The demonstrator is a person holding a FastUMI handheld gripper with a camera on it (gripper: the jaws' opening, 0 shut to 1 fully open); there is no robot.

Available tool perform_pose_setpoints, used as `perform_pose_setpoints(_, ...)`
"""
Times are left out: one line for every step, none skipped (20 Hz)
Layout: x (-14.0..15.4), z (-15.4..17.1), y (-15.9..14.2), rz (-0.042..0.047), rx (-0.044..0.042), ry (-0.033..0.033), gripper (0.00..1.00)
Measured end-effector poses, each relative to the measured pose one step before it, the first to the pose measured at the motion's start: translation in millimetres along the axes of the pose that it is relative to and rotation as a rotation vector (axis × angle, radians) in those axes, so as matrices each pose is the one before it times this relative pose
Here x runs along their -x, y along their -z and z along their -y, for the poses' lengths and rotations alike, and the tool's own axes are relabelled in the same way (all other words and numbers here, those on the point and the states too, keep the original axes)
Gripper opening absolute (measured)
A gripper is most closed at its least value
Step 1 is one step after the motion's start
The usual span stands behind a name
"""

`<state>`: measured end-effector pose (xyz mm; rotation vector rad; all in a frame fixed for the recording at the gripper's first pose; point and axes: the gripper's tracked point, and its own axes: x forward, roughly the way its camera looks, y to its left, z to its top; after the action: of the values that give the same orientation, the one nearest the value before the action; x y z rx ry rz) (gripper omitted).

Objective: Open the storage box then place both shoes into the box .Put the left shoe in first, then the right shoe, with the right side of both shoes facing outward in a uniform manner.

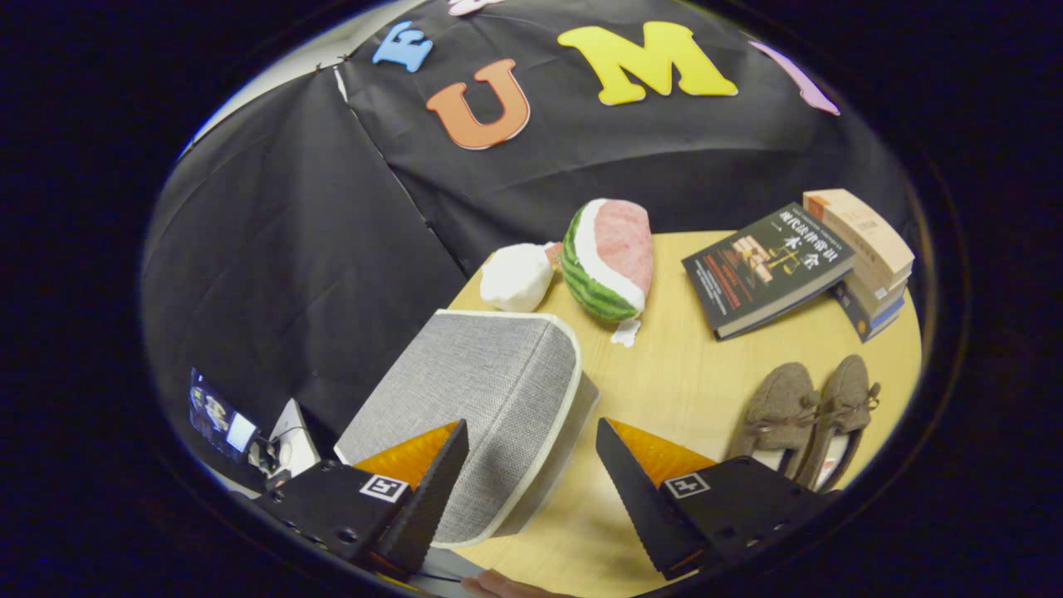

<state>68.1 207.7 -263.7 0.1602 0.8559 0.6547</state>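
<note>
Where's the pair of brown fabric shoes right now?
The brown fabric shoes lie side by side on the wooden table, just beyond the open gripper's right finger, nearer than the stacked books.

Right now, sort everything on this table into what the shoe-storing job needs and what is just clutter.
Needed: grey storage box, lid closed, between the open fingers of the hand-held gripper; pair of brown shoes beside it.

Clutter: watermelon-slice toy; white lump; stack of books.

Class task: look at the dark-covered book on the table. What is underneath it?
The dark-covered book leans on a stack of books, one edge on the table. The stack's lower covers are hidden. The gripper jaws are open.
</note>
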Motion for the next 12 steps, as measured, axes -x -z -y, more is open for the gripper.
perform_pose_setpoints(-6.17,3.24,2.16,-0.02325,-0.03138,0.00354,0.96)
perform_pose_setpoints(-6.69,-1.11,2.91,-0.02387,-0.03376,-0.00913,0.95)
perform_pose_setpoints(-3.88,-1.02,2.40,-0.01992,-0.02490,-0.01112,0.95)
perform_pose_setpoints(-2.19,-1.64,0.05,-0.00886,-0.02413,-0.02028,0.96)
perform_pose_setpoints(-4.33,0.12,2.72,-0.01643,-0.01680,-0.01786,0.96)
perform_pose_setpoints(-1.99,-0.55,4.10,-0.02833,-0.02873,-0.02216,0.96)
perform_pose_setpoints(-2.38,-1.28,1.51,-0.01667,-0.04174,-0.02426,0.96)
perform_pose_setpoints(-2.43,1.61,1.27,-0.01834,-0.04407,-0.01574,0.96)
perform_pose_setpoints(-2.43,-0.66,1.25,-0.01979,-0.04725,-0.01969,0.95)
perform_pose_setpoints(1.29,-1.64,1.82,-0.01136,-0.03686,-0.01755,0.86)
perform_pose_setpoints(-1.89,-3.03,1.56,-0.00828,-0.02662,-0.02462,0.76)
perform_pose_setpoints(-0.25,-2.85,0.18,-0.00055,-0.01666,-0.01679,0.66)
